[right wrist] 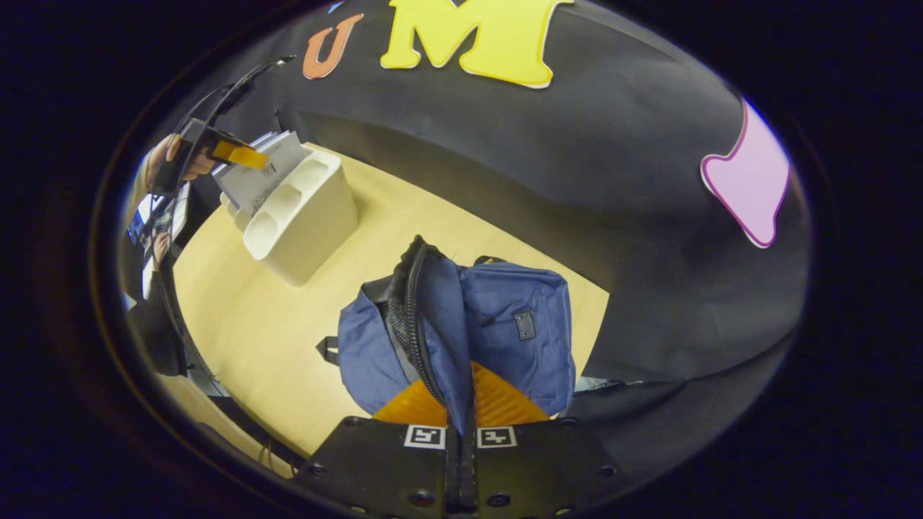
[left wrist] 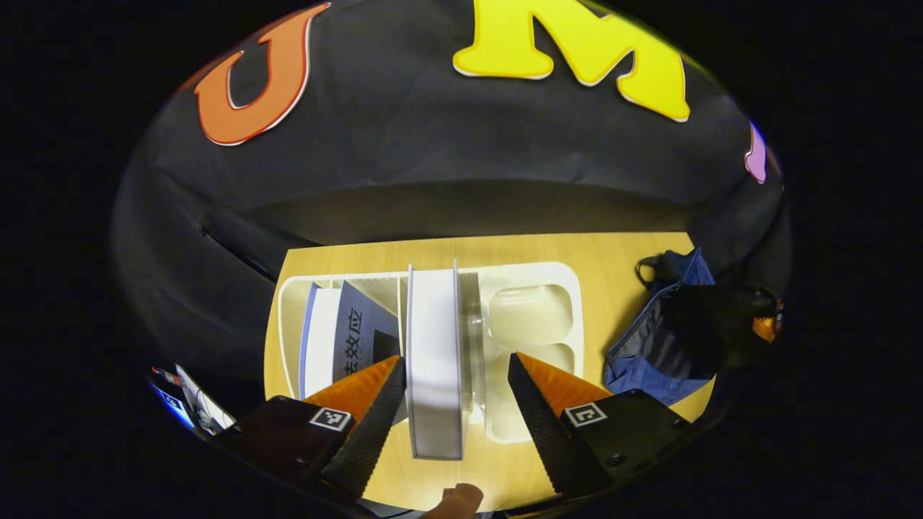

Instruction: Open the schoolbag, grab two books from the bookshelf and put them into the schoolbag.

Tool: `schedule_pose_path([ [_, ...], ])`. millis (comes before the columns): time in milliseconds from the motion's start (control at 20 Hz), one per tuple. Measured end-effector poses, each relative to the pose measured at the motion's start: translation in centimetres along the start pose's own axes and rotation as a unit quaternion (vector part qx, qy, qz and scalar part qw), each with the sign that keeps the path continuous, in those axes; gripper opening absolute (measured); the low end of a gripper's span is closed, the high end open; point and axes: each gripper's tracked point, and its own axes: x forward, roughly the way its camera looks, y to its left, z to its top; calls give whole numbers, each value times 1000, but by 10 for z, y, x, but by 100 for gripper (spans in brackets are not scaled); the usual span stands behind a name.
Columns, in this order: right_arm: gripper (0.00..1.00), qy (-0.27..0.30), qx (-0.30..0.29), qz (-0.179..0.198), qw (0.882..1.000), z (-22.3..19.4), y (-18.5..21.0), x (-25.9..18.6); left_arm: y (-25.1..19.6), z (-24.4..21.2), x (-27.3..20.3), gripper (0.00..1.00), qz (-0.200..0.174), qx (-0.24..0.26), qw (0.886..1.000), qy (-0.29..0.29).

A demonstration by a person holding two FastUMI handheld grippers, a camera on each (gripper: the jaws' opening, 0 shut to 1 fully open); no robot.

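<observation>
Resting on the right side of the tabletop [right wrist: 259, 324], your blue schoolbag [right wrist: 519, 324] stands with its main zip undone and the mouth gaping. Your right tongs [right wrist: 460, 404] are clamped tight on the front flap of that opening, both fingers pressing the cloth and lifting it, as the right gripper view shows. From the left gripper view the schoolbag [left wrist: 652, 339] sits well apart from the rack, dark inside.

The white bookshelf [left wrist: 548, 281] lies toward the left end of the tabletop [left wrist: 613, 252], divided into slots. One white book [left wrist: 435, 360] stands on edge in the middle of it, and your left tongs [left wrist: 456, 389] are spread wide around that book; the left finger [left wrist: 375, 418] sits just beside its cover, the right finger stands clear, so nothing is gripped. Another book [left wrist: 353, 335] with a grey-blue cover leans in the slot to the left. In the right gripper view you can see the bookshelf [right wrist: 303, 216] with your left hand [right wrist: 180, 162] above it
</observation>
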Motion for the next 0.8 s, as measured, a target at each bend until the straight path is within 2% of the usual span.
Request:
schedule_pose_path([
  [200, 1, -5, 12, 4, 1000, 1, -2, 2, 7, -14, 24, 82, 7, 14, 997, 71],
  [350, 1, -6, 14, 7, 1000, 2, -1, 1, 15, -14, 36, 66, 11, 17, 995, 93],
  [500, 1, -5, 14, 5, 1000, 6, -2, 2, 15, -20, 46, 63, -2, 20, 993, 115],
  [650, 1, -5, 27, 7, 1000, 9, -2, 3, 4, -26, 46, 55, -22, 5, 991, 133],
  [700, 1, -4, 31, 7, 999, 8, -3, 3, 4, -28, 43, 51, -21, 1, 990, 140],
  [800, 1, -5, 39, 9, 999, 8, -2, 1, 2, -38, 39, 48, -18, -17, 987, 160],
])
